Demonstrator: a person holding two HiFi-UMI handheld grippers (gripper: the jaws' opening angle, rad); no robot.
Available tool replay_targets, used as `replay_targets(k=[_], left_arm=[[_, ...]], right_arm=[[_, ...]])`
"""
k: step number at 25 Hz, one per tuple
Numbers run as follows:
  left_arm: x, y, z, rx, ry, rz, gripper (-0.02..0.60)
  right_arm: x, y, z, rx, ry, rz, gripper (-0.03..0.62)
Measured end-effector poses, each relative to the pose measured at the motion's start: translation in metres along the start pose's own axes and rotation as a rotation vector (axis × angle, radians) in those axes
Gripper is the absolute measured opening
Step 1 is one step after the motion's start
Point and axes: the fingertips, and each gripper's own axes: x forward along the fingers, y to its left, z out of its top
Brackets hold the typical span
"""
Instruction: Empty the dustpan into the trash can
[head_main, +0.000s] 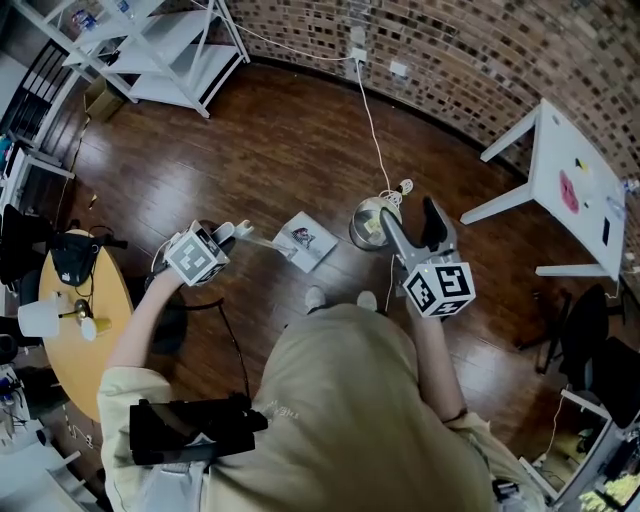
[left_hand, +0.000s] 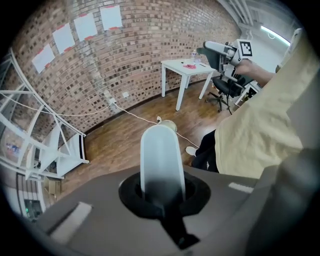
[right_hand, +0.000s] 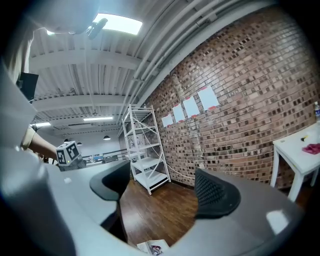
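Note:
My left gripper (head_main: 230, 236) is shut on the dustpan's white rounded handle (left_hand: 159, 160), which sticks out past the jaws toward the floor. Just beyond it a white flat piece with a print (head_main: 305, 240) shows over the wood floor; I cannot tell whether it is the pan or a sheet lying there. The round metal trash can (head_main: 366, 224) stands on the floor ahead of the person's feet, and the trash can (left_hand: 168, 125) also shows past the handle's tip. My right gripper (head_main: 415, 214) hovers beside the can, held level, with its jaws open and nothing between them (right_hand: 162, 192).
A white cable (head_main: 374, 130) runs from the brick wall to the can. A white table (head_main: 570, 180) stands at the right, an office chair (head_main: 590, 345) below it. White shelving (head_main: 170, 50) is at the back left. A round wooden table (head_main: 85, 320) is near left.

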Motion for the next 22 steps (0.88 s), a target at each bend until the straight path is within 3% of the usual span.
replay_targets(k=[16, 22], left_arm=[[-0.116, 0.0, 0.07, 0.277, 0.032, 0.012, 0.0], [-0.151, 0.012, 0.103, 0.483, 0.015, 0.104, 0.0]], right_arm=[[-0.012, -0.014, 0.005, 0.036, -0.021, -0.014, 0.388], [-0.023, -0.023, 0.005, 0.044, -0.028, -0.04, 0.388]])
